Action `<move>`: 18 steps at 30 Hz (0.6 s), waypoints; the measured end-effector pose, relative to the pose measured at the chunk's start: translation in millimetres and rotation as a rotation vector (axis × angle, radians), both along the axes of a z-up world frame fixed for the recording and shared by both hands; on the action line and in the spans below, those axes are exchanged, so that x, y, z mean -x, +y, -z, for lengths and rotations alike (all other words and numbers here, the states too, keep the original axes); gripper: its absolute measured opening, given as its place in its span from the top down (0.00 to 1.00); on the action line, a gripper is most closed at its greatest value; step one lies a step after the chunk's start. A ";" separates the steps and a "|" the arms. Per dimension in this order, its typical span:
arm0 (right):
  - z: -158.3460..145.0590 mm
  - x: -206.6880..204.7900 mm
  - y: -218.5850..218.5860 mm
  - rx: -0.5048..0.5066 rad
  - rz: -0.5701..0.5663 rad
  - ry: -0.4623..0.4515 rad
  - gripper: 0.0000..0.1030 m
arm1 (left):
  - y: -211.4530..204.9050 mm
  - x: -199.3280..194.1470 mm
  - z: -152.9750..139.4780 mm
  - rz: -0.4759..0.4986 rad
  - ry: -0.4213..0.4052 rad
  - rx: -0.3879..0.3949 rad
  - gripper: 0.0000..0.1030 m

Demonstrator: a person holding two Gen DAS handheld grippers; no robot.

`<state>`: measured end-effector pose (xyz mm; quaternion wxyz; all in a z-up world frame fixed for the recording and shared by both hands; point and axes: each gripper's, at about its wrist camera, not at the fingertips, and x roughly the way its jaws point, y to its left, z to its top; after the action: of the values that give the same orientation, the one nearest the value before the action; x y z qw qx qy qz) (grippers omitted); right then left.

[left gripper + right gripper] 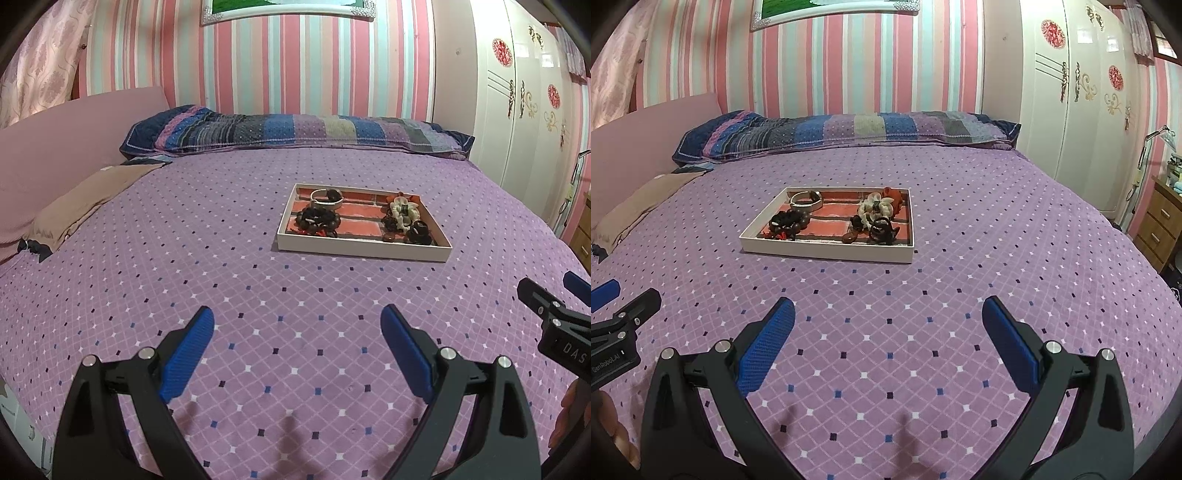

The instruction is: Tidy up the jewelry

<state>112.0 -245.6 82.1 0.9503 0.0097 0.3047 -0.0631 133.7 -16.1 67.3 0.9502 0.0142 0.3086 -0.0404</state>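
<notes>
In the left wrist view, the left gripper (297, 317) hangs over the near part of the purple bedspread (184, 258) with its blue pads spread wide and nothing between them; the white tray (364, 248) of jewelry (316, 219) lies well ahead, toward the bed's right edge. In the right wrist view, the right gripper (888, 308) likewise gapes empty above the bedspread (997, 258), the tray (827, 254) lying mid-bed ahead, beaded bracelets (788, 220) inside.
</notes>
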 end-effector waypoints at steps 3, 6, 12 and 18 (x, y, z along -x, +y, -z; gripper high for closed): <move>-1.0 -0.3 -0.3 0.001 0.003 -0.003 0.04 | 0.3 -0.4 0.0 0.002 0.004 0.005 0.13; -1.4 0.4 1.1 0.008 0.004 -0.005 0.04 | 0.1 0.1 -0.3 0.004 -0.001 0.001 0.13; -3.0 1.2 3.3 0.017 0.001 -0.010 0.04 | 0.4 0.7 -0.9 0.004 -0.003 0.003 0.13; -3.6 1.9 5.3 0.022 0.003 -0.014 0.04 | 1.4 1.5 -2.3 0.003 -0.003 0.004 0.13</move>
<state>110.1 -240.3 85.7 0.9524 -0.0001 0.2972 -0.0678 132.2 -14.7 69.6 0.9507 0.0131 0.3069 -0.0426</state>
